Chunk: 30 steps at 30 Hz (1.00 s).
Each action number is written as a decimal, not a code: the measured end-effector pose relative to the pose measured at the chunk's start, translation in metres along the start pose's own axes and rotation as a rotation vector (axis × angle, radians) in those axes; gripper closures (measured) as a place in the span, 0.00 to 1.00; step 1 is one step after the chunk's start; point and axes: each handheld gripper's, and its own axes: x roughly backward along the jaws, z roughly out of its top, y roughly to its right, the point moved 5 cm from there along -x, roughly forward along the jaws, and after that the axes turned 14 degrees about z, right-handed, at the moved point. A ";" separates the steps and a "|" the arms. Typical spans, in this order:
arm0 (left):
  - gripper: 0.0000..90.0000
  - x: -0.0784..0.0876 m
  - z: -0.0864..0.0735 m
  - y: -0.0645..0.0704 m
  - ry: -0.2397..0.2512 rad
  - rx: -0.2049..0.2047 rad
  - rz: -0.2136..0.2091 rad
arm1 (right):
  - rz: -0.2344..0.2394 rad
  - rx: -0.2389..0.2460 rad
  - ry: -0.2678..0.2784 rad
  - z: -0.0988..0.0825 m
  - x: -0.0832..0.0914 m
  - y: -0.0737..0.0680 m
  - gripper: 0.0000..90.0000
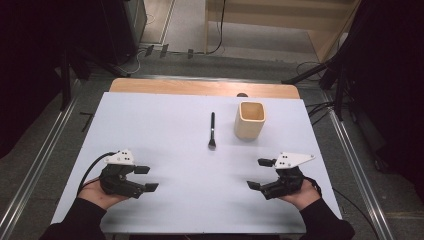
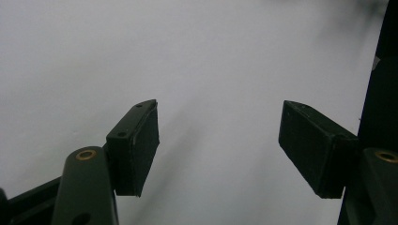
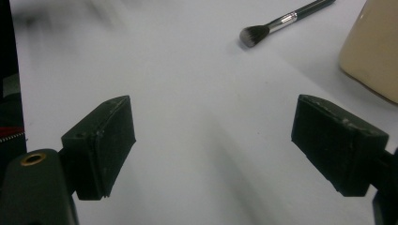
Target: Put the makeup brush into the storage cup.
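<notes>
Both tools spread, gripping nothing: left tool (image 1: 147, 178), right tool (image 1: 260, 174) resting near tabletop (image 1: 165, 125) front edge. Brush (image 1: 212, 131) lying untouched beside cup (image 1: 249, 120). Work probably just starting; pickup remaining.

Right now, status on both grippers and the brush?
Left gripper and right gripper both open, holding nothing, low over the white table. Brush lies flat, untouched, left of the cream cup. Path to it clear.
</notes>
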 end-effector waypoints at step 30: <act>0.33 0.001 0.000 -0.001 0.006 0.008 0.008 | 0.000 0.001 0.005 -0.001 0.000 0.000 0.16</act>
